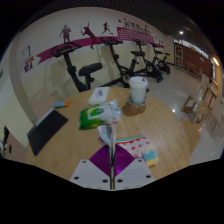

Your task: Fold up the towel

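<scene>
Currently the gripper [113, 158] is closed, its purple pads [108, 160] clamping a fold of white towel [108, 118] that rises ahead of the fingers. Beyond, the wooden worktop [60, 150] carries a green packet [92, 117], a white container [138, 90] and a dark mat [45, 130].

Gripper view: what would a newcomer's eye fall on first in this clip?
First, the fingers, whose magenta pads appear pressed together on a pale towel that rises between them. Beyond them on the wooden table lie a green packet, a white pitcher farther back and a dark flat board off to one side. Behind the table stand exercise bikes against a wall with pink figures.
</scene>
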